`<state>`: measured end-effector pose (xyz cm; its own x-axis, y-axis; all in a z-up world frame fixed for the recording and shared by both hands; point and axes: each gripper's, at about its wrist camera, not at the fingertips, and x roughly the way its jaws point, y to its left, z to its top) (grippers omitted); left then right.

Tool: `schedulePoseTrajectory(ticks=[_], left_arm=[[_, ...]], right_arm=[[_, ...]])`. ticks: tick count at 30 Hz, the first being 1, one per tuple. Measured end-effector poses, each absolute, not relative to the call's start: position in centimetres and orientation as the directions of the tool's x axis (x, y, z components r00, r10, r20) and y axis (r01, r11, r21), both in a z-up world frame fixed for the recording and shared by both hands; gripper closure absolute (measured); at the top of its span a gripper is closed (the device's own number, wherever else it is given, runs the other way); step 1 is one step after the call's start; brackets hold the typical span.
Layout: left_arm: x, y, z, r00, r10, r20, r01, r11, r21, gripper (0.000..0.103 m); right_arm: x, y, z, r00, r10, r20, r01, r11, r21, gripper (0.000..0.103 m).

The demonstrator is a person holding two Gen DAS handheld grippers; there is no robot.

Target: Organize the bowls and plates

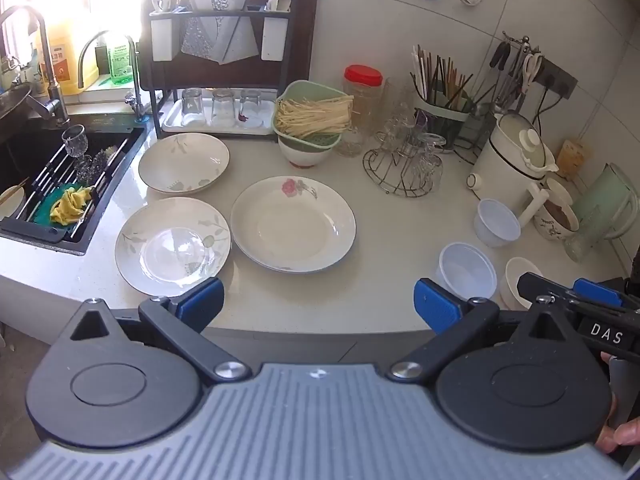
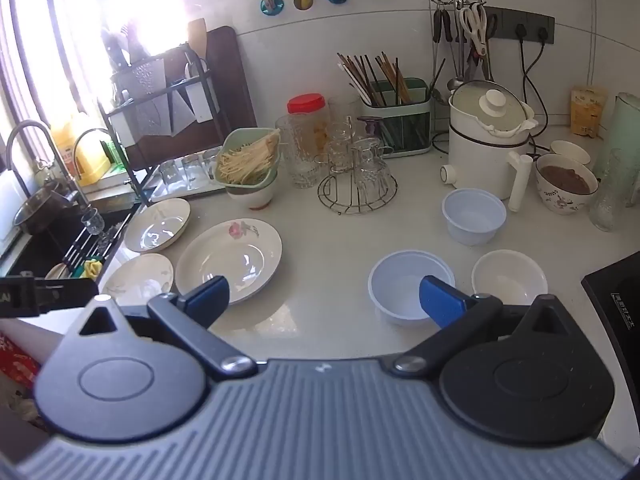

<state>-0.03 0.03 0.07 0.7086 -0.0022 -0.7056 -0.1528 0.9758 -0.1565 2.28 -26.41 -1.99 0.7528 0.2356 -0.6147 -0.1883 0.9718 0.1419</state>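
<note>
White stone surface (image 1: 360, 300) lies under both of your tongs, and neither pair grips anything. Your left tongs (image 1: 318, 306) stand spread wide, hovering over the near edge with bare surface between the blue pads (image 1: 202, 300). Just ahead of them sits the rose-patterned plate (image 1: 293, 224); ahead and to their left, the leaf-patterned plate (image 1: 173, 245) lies with its near rim right beside the left pad, though whether they touch is unclear. Farther ahead on that side rests a second leaf-patterned plate (image 1: 184, 162), close to the sink (image 1: 60, 184). The three plates lie side by side, none stacked on another.

Your right tongs (image 2: 324, 298) are also spread wide and hold nothing. Their right pad (image 2: 440, 298) overlaps the near clear plastic bowl (image 2: 408, 284) in the picture, while the left pad sits in front of the rose-patterned plate's near rim. Just right of those tongs stands a small white bowl (image 2: 509, 278), and ahead of them to the right a second clear plastic bowl (image 2: 473, 214) sits near the white kettle (image 2: 488, 148). The three bowls stand apart from each other, upright and empty.

Well ahead of both tongs, a green strainer of pale noodles (image 1: 310, 114) rests on top of another bowl, beside a wire rack of glasses (image 1: 404, 160).
</note>
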Motion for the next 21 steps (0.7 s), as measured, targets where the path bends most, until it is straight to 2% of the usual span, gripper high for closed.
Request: schedulePoseTrajectory(ticks=[5, 7, 21], left_arm=[[0.1, -0.3, 0.3, 0.698, -0.002, -0.716, -0.139, 0.981, -0.138, 0.001], [0.1, 0.0, 0.4, 0.697, -0.024, -0.717, -0.137, 0.977, -0.166, 0.001], [-0.2, 0.0, 0.3, 0.697, -0.02, -0.716, -0.126, 0.981, -0.151, 0.001]], right_arm=[[2.7, -26.6, -1.5, 0.763, 0.226, -0.606, -0.181, 0.974, 0.136, 0.0], [1.8, -26.7, -1.7, 0.775, 0.221, -0.592, -0.173, 0.975, 0.138, 0.0], [1.2, -25.2, -1.7, 0.763, 0.211, -0.611, -0.185, 0.977, 0.107, 0.0]])
